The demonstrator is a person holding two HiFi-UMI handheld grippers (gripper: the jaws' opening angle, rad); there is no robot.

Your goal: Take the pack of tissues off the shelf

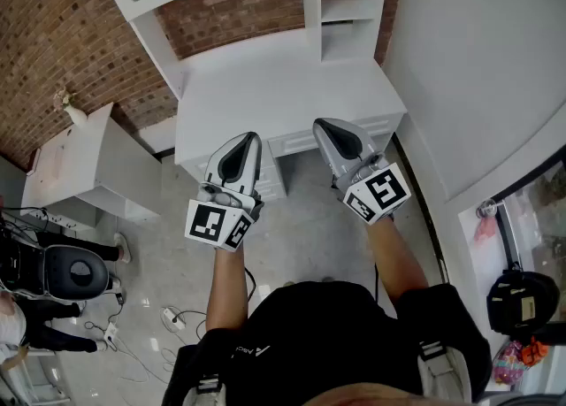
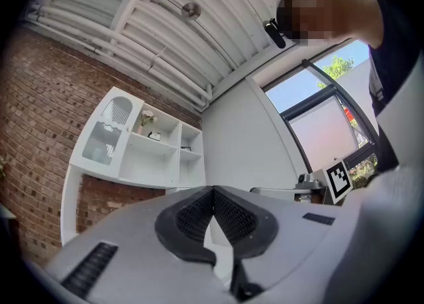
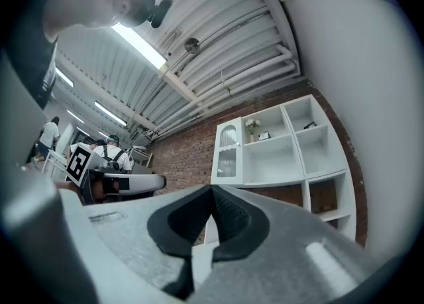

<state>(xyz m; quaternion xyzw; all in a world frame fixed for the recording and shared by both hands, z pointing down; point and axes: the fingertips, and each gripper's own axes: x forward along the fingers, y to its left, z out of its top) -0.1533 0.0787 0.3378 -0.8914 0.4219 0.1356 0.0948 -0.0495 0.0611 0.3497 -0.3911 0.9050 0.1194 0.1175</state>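
Observation:
A white shelf unit (image 1: 345,6) stands on the back of a white desk (image 1: 274,86). In the right gripper view its upper compartments (image 3: 278,157) hold a small vase (image 3: 252,127) and two small dark items (image 3: 264,135). They are too small to tell which is the tissue pack. My left gripper (image 1: 250,137) and right gripper (image 1: 320,123) hover side by side over the desk's front edge, well short of the shelves. Both are shut with nothing between the pads (image 2: 199,213), and the right gripper's pads (image 3: 228,215) also meet.
A brick wall (image 1: 53,50) runs behind the desk and a white wall (image 1: 478,59) closes the right side. A low white cabinet (image 1: 88,165) stands at the left. A black chair (image 1: 75,271) and cables (image 1: 168,317) are on the floor behind me, with people (image 3: 109,157) further off.

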